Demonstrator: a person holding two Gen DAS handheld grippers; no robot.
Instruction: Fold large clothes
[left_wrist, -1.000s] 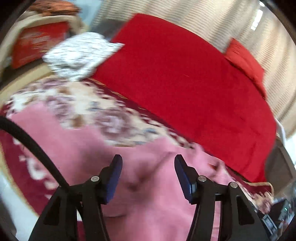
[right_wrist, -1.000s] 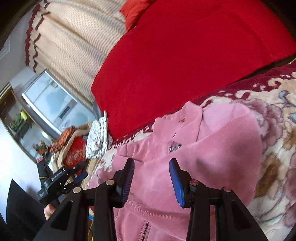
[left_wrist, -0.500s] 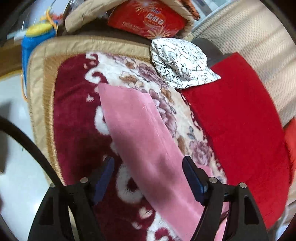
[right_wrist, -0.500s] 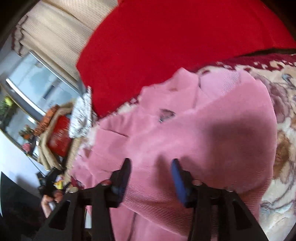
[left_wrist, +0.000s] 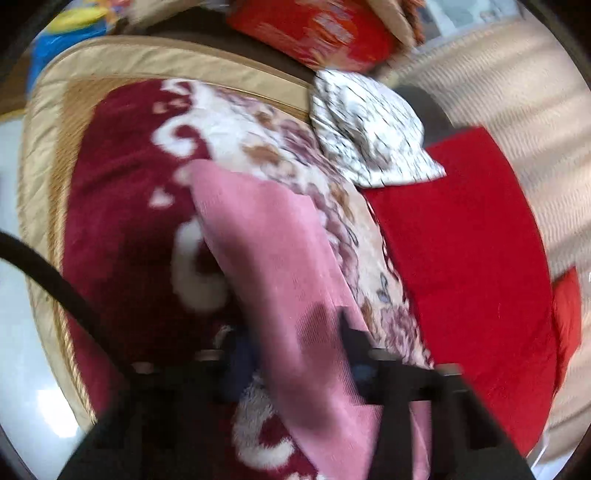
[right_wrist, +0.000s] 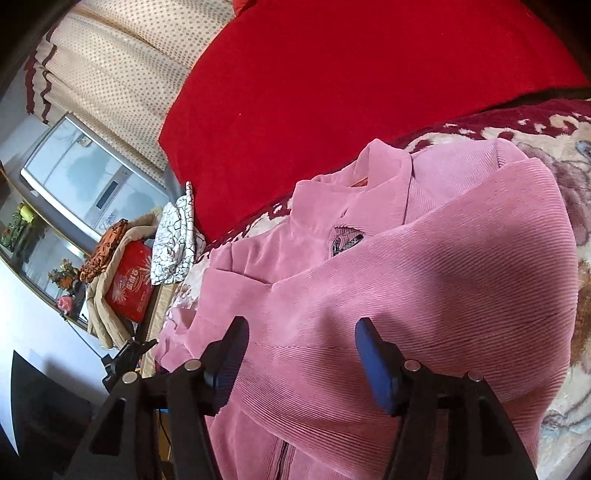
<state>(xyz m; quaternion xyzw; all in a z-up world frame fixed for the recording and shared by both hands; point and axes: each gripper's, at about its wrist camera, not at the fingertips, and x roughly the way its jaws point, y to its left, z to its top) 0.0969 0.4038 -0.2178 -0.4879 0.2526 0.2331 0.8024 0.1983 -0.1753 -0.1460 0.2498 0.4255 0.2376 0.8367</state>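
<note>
Sleeve (left_wrist: 280, 258) of the pink jacket (right_wrist: 424, 280) lies pinched in the left hand-held gripper (left_wrist: 295, 343), its jaws just closing; the right hand-held gripper (right_wrist: 301, 350) stands spread above it.

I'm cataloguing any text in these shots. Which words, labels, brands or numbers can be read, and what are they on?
Nothing here can be read for certain.
Red box: gold characters and a starburst print, too small to make out in the right wrist view, smeared by blur in the left wrist view.
Pink jacket: an orange tag at the collar, no legible text.
Grey appliance: a dark panel and a faint mark, unreadable.
</note>
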